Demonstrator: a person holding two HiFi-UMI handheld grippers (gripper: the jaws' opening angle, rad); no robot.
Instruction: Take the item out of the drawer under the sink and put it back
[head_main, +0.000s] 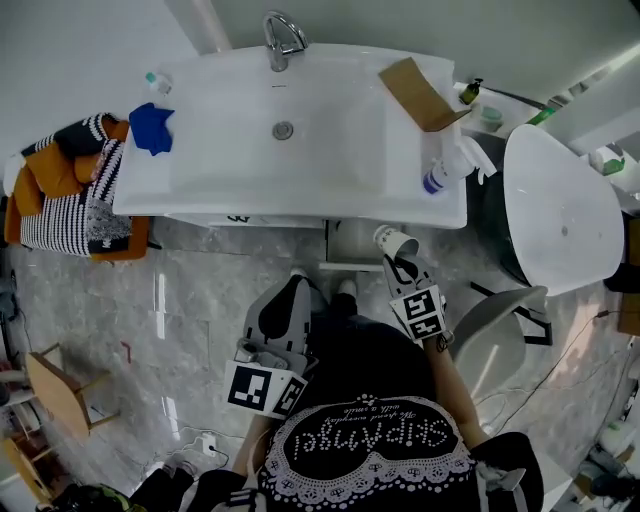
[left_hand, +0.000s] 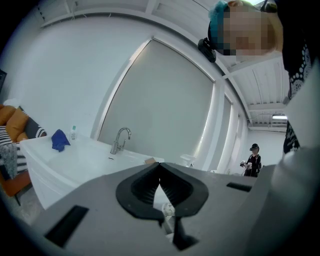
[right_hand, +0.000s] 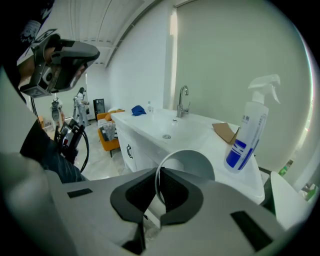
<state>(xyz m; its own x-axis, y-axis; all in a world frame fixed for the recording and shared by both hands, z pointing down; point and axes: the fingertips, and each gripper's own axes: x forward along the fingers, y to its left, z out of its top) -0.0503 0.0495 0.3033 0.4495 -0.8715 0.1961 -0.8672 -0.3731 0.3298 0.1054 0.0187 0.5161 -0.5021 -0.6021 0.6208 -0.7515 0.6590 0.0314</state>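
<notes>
Cup: white paper cup (head_main: 393, 240) is hanging in the air just in front of the white sink counter (head_main: 200, 195).
Right gripper (head_main: 402, 265): jaws are pinching the cup's thin rim between them.
Left gripper (left_hand: 160, 175): jaws are resting together, gripping nothing.

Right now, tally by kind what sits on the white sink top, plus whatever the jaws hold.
Bottles: 2 (spray bottle, small bottle)
Cloth: 1
Cardboard: 1
Cup: 1, held in the right gripper
Total: 5
Things past the right end of the sink top are not counted.
</notes>
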